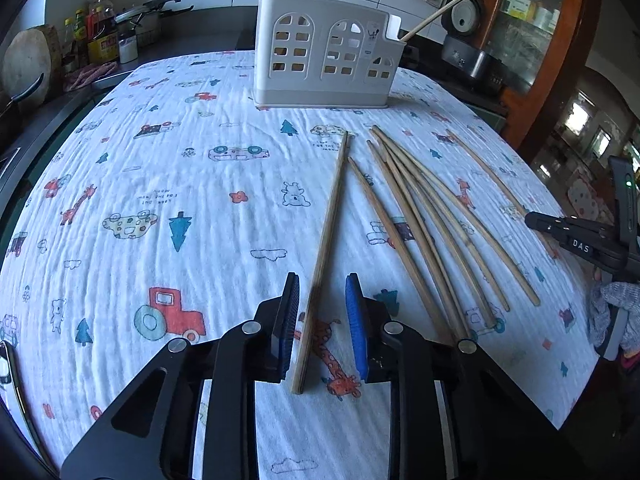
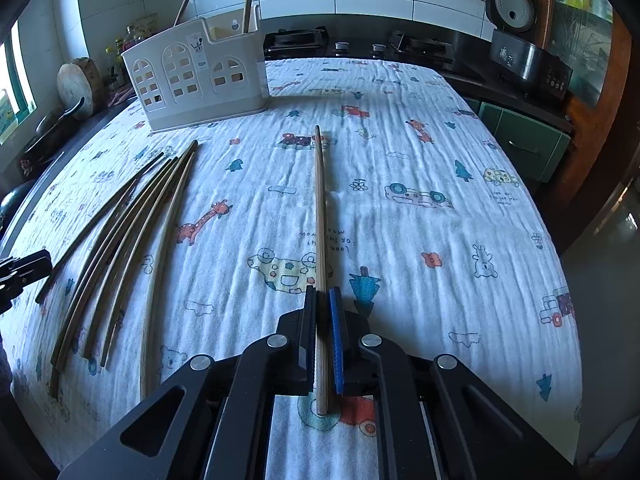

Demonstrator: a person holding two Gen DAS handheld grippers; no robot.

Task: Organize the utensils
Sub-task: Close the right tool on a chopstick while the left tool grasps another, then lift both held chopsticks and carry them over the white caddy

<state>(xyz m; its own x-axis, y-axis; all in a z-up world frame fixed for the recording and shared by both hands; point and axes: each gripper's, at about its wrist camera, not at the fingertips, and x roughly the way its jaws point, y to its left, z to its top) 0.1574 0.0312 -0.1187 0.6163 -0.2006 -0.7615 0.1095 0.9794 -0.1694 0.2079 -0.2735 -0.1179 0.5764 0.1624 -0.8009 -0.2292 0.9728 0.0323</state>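
Two chopsticks are singled out from a loose bundle of chopsticks (image 1: 432, 224) lying on the cloth-covered surface (image 1: 160, 184). Beyond them stands a white utensil holder (image 1: 324, 50) with arched cut-outs, two sticks already upright in it; a rice cooker (image 2: 520, 40) and bottles (image 1: 100, 36) line the counter behind. Nothing lies between the chopsticks and the holder. The left gripper (image 1: 322, 312), tilted steeply downward, straddles one chopstick (image 1: 326, 240): its fingers are partly spread, the left pad just beside the stick, the right blue pad apart from it. The right gripper (image 2: 322, 320), likewise angled down, has its fingers pinching another chopstick (image 2: 320, 216) near its thick end, the stick running forward along the cloth toward the holder.
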